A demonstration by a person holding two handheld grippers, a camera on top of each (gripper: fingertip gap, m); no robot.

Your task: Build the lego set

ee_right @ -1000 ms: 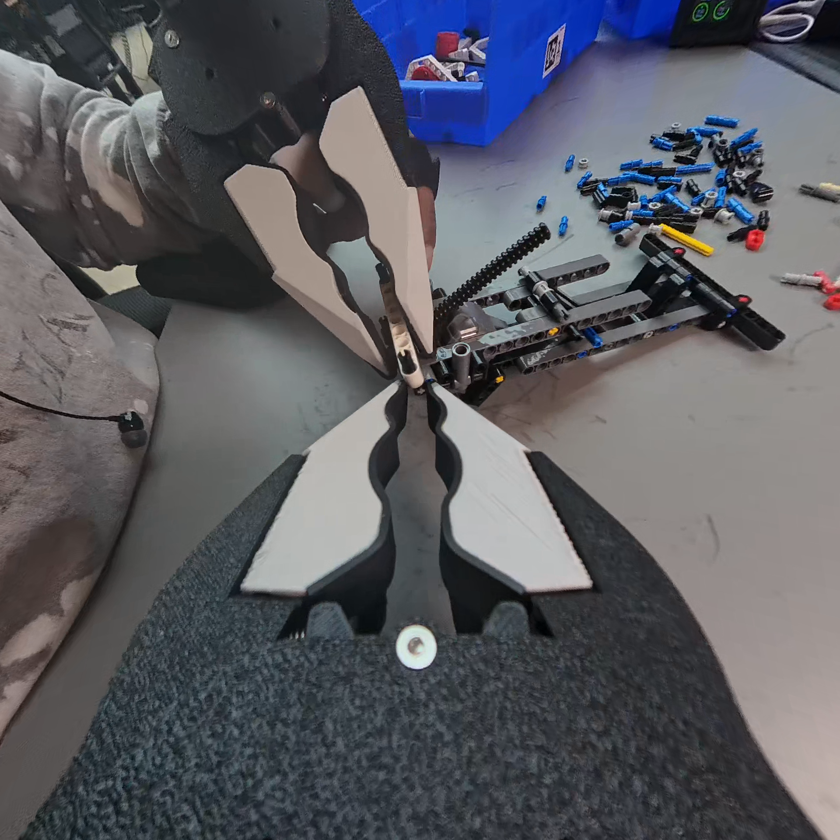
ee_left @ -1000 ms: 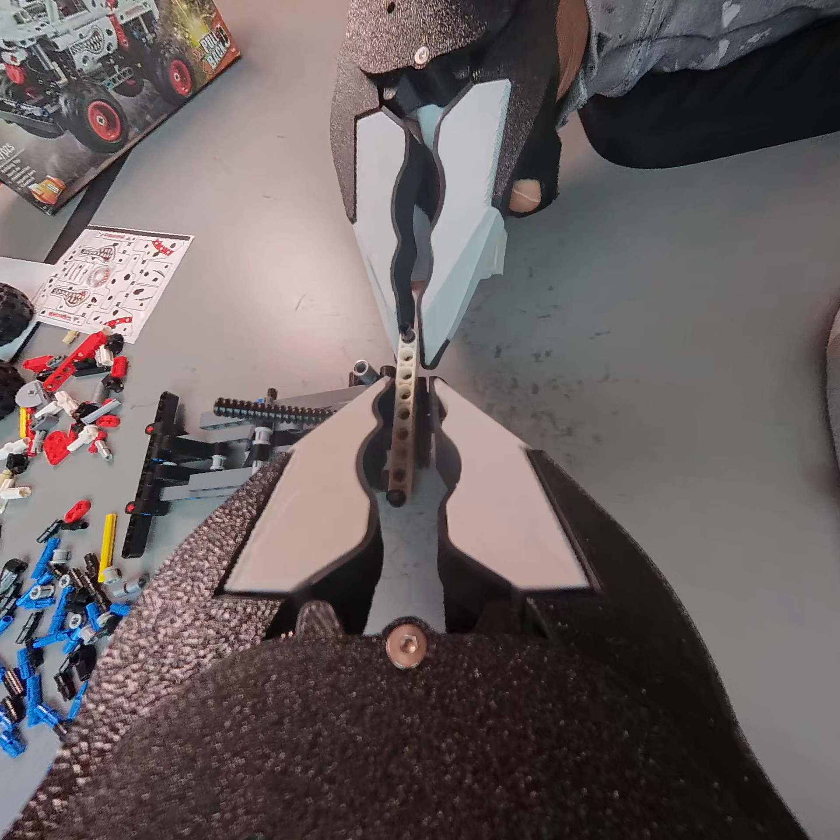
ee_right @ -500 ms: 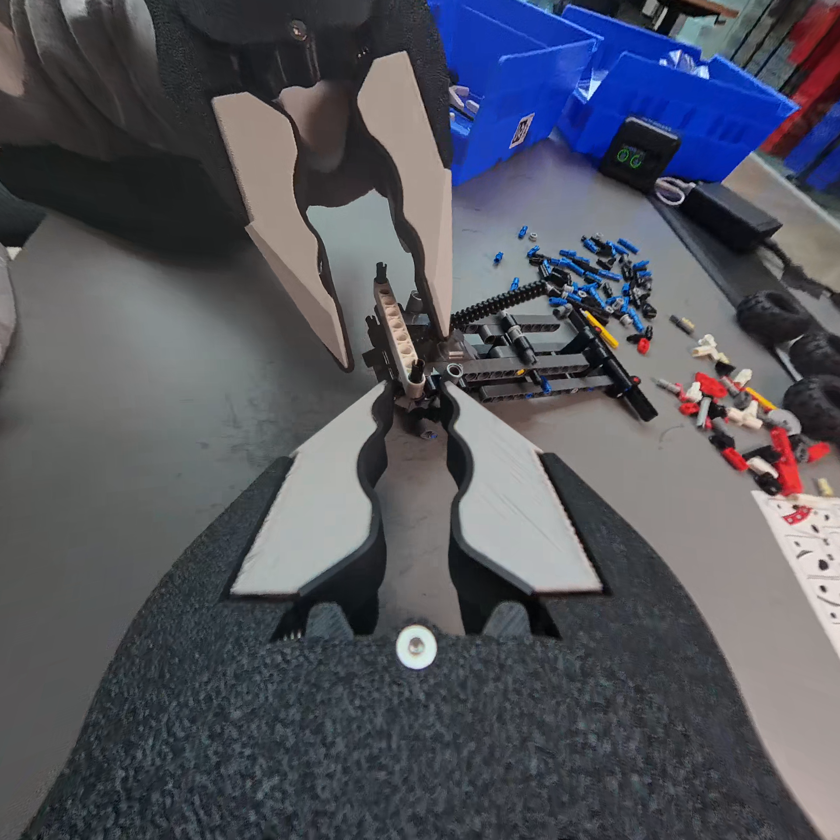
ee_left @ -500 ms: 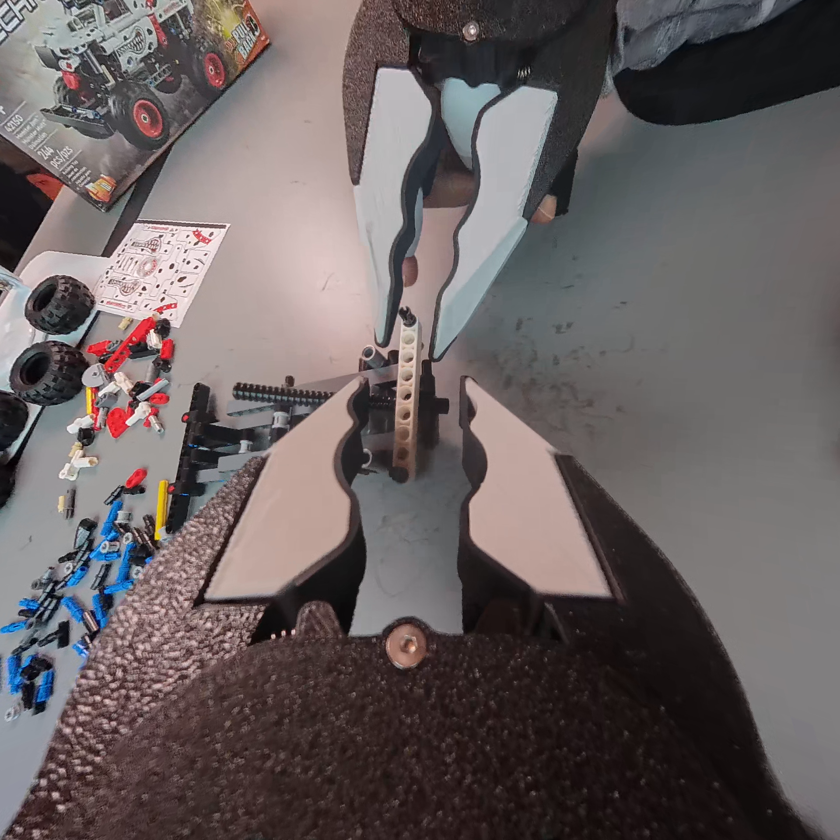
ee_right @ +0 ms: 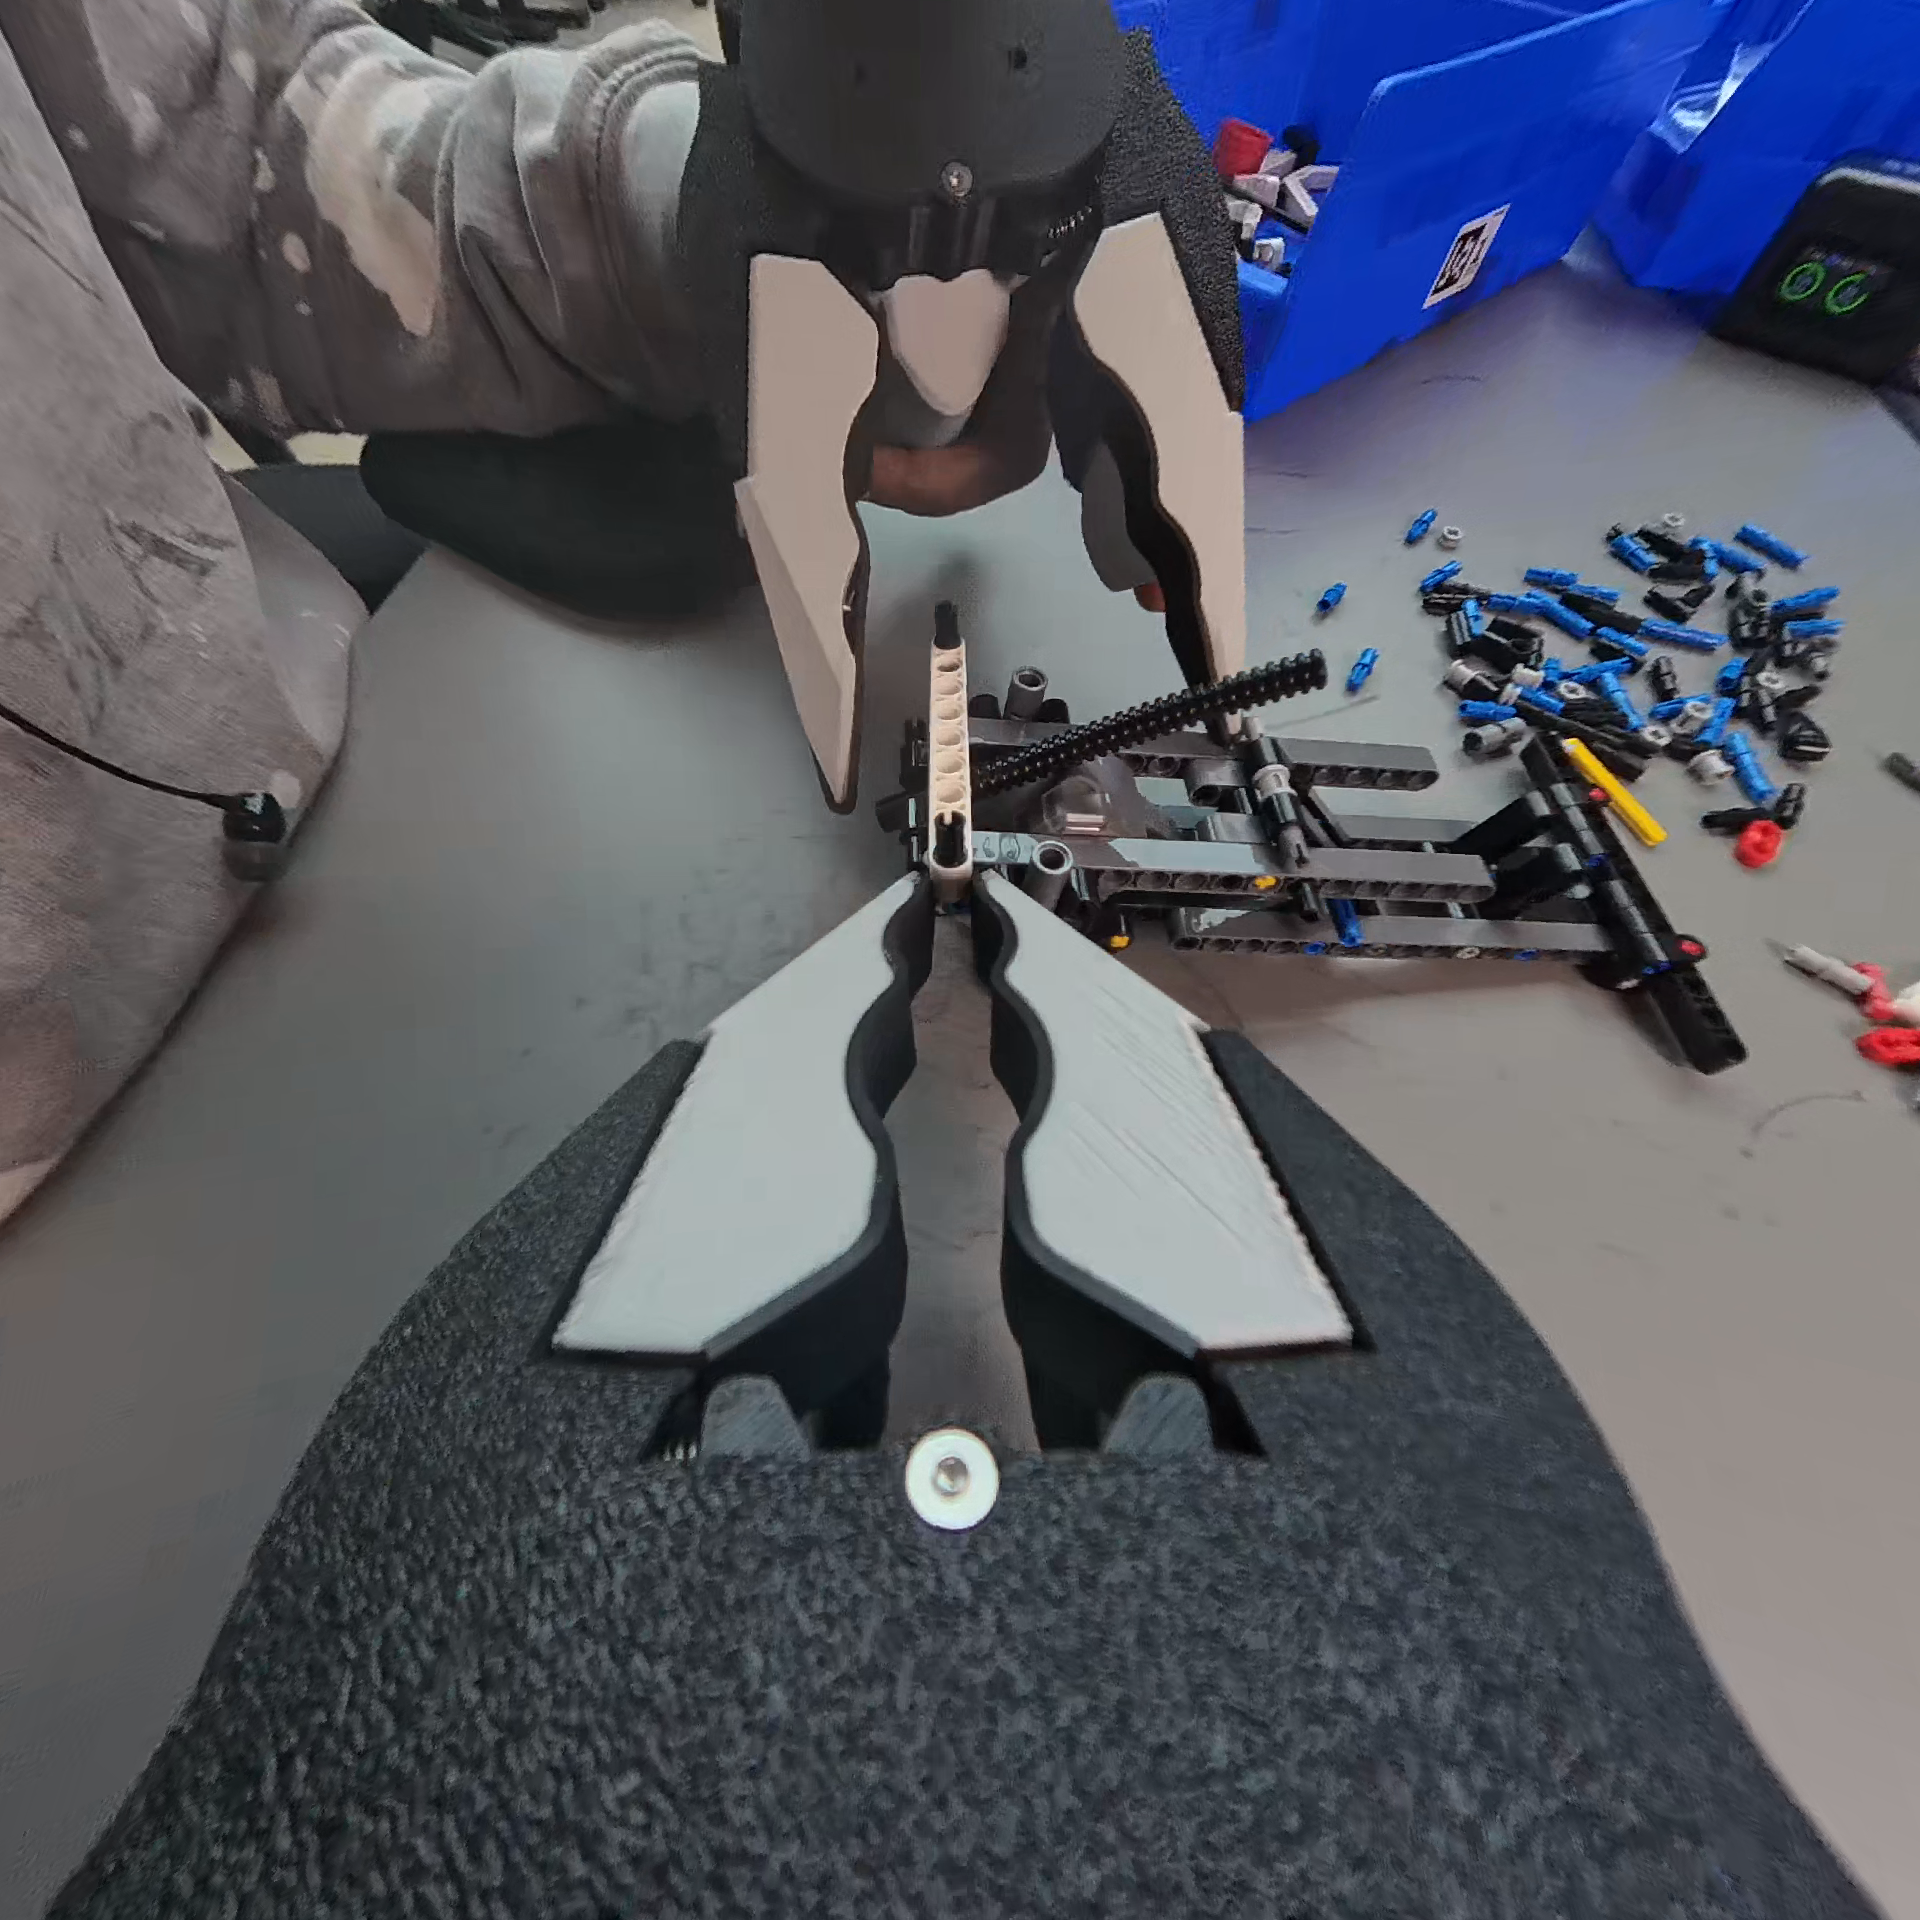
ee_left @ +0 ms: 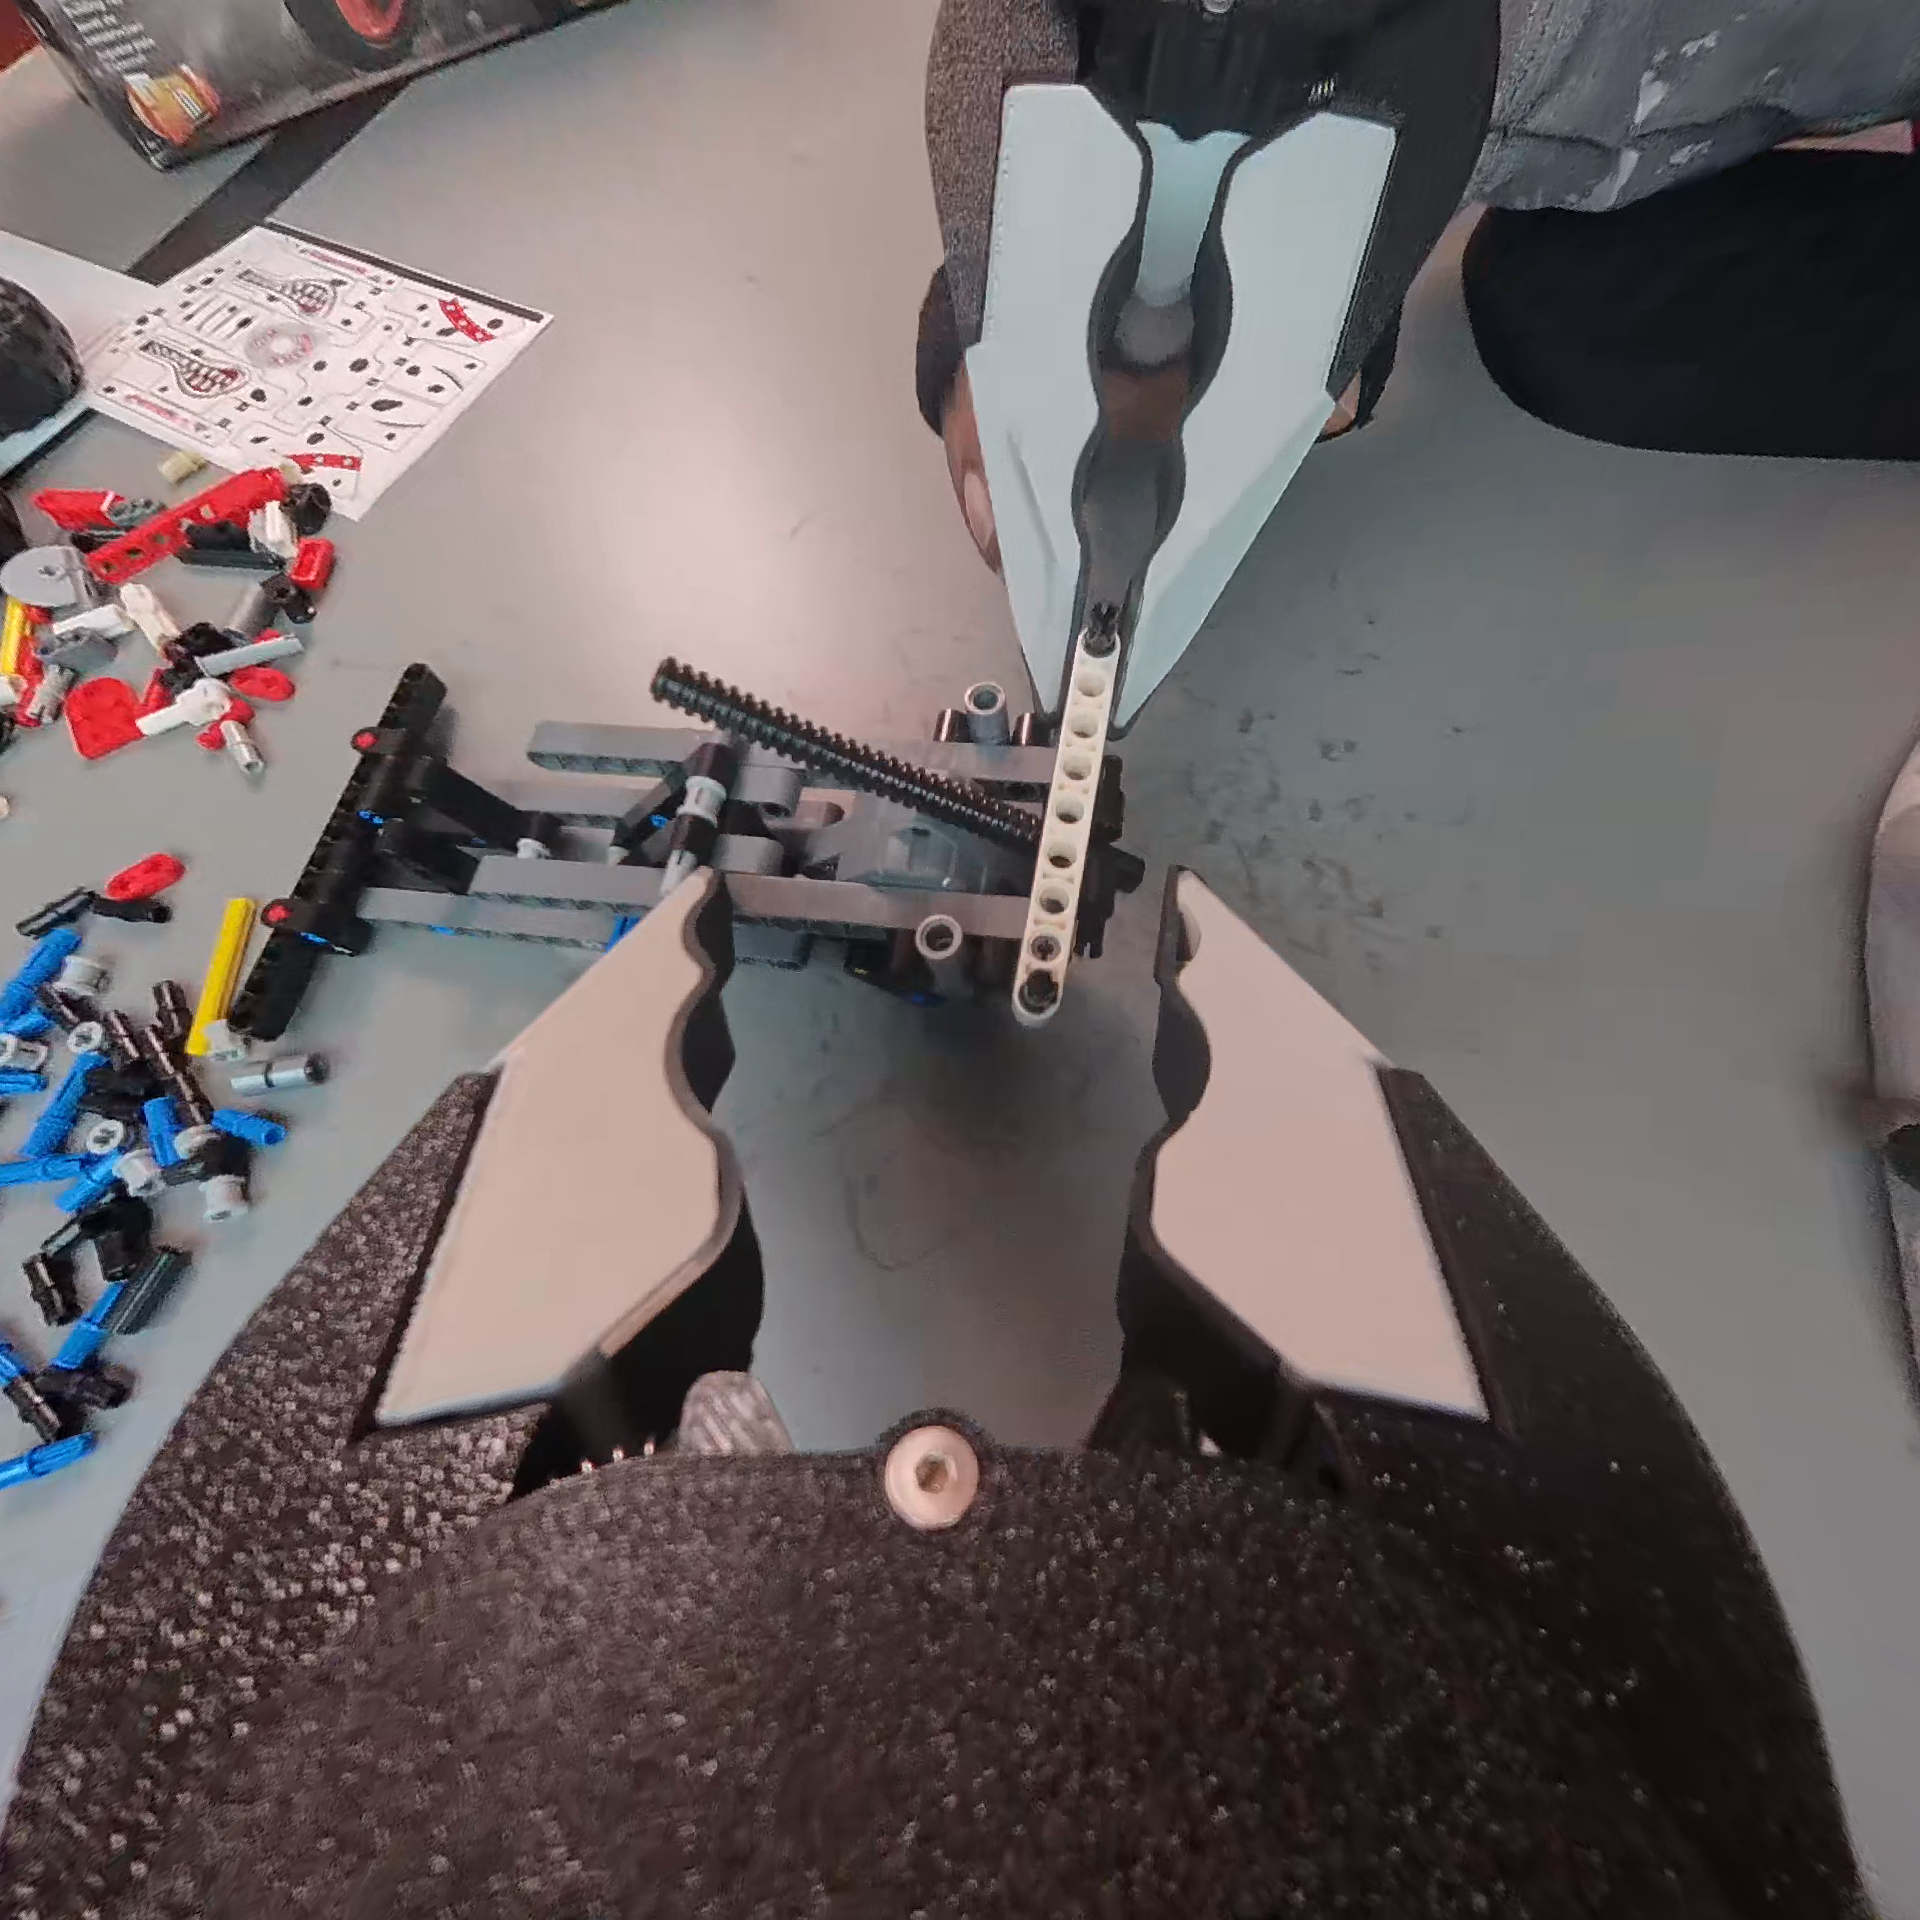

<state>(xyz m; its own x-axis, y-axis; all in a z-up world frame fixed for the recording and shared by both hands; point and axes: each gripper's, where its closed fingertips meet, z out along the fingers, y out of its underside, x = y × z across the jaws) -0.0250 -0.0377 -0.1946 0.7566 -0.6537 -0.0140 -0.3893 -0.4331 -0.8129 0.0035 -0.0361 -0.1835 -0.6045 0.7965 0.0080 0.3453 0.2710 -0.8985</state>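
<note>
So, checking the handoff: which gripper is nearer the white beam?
Right. The right gripper pinches the white beam at one end; the left gripper stands open around its other end.

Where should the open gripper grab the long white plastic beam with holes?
Probably grab the long white holed beam at its near end, coming straight in from the left gripper side. That end pokes past the grey-black frame, and the right gripper pinches the far end.

A workshop or lab bench: a scuffed grey table (ee_right: 1558, 1247), blue plastic storage bins (ee_right: 1475, 229) holding parts beyond and to the right of the right gripper (ee_right: 948, 894), and a black device (ee_right: 1829, 281) with green rings beside them.
</note>
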